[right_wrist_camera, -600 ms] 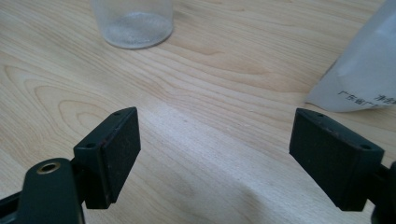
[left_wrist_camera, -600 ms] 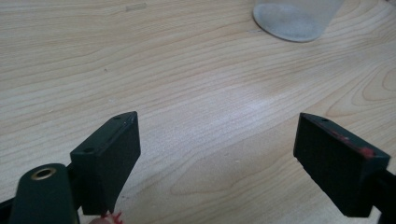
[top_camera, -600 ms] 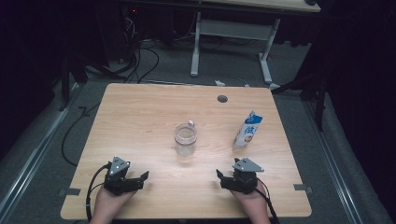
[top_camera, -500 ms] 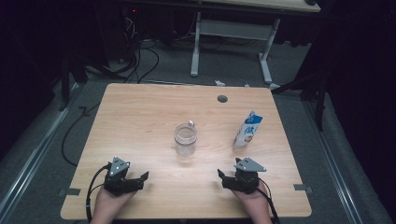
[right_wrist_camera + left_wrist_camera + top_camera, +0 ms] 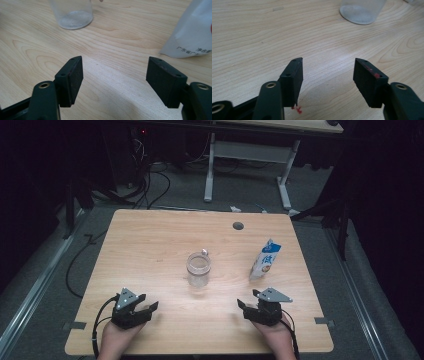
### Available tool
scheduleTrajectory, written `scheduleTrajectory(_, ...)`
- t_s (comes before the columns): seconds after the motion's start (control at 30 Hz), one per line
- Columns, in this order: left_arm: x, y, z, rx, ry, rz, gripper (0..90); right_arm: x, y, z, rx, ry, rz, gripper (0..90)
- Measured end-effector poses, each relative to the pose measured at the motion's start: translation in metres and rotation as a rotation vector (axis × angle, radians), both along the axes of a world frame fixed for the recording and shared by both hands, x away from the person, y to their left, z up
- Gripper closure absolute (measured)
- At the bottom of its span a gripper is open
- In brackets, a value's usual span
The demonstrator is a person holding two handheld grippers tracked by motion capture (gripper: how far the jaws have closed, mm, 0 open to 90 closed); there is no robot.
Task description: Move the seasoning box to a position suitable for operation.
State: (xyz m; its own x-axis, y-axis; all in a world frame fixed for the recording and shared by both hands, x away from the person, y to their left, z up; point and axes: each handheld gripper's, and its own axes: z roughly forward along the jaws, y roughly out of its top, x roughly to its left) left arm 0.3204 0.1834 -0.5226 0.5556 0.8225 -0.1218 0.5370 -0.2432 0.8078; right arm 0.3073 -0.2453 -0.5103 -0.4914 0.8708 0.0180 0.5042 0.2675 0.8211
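Observation:
A clear glass jar (image 5: 198, 269) stands upright at the middle of the wooden table (image 5: 150, 245), with a small pale object (image 5: 204, 252) just behind it. A blue and white carton (image 5: 265, 259) stands to its right. My left gripper (image 5: 146, 306) rests near the front left edge, open and holding nothing; the jar's base (image 5: 361, 11) lies well ahead of its jaws (image 5: 328, 70). My right gripper (image 5: 243, 309) rests near the front right, open and bare. Ahead of it are the jar (image 5: 71, 13) on the left and the carton (image 5: 192, 35) on the right.
A round cable hole (image 5: 238, 226) sits near the table's far edge. Beyond the table stands a desk frame with white legs (image 5: 210, 170), with cables on the dark floor (image 5: 145, 190). Bare wood lies between both grippers and the jar.

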Motion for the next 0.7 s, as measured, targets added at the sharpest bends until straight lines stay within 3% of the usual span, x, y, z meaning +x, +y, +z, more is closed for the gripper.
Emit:
scheduleTrajectory(0.1,0.001,0.002,0.003,-0.045,-0.002,0.010,46.7,0.000,0.002,0.000,0.002,-0.001,0.020,36.2)
scheduleTrajectory(0.23,0.002,0.001,0.005,-0.068,-0.004,0.021,49.1,0.001,0.003,-0.001,-0.004,0.013,0.031,39.9)
scheduleTrajectory(0.4,0.001,-0.005,0.010,-0.054,-0.081,0.031,50.3,0.002,0.005,-0.003,-0.015,0.014,0.045,42.6)
scheduleTrajectory(0.57,0.011,-0.013,0.018,-0.087,-0.041,0.049,51.1,0.002,0.005,-0.003,-0.006,0.021,0.044,43.0)
scheduleTrajectory(0.67,0.018,-0.020,0.023,-0.087,-0.035,0.040,51.1,0.002,0.005,-0.003,-0.003,0.021,0.046,43.0)
scheduleTrajectory(0.7,0.024,-0.027,0.026,-0.056,-0.041,0.028,51.1,0.003,0.006,-0.004,-0.004,0.025,0.048,43.0)
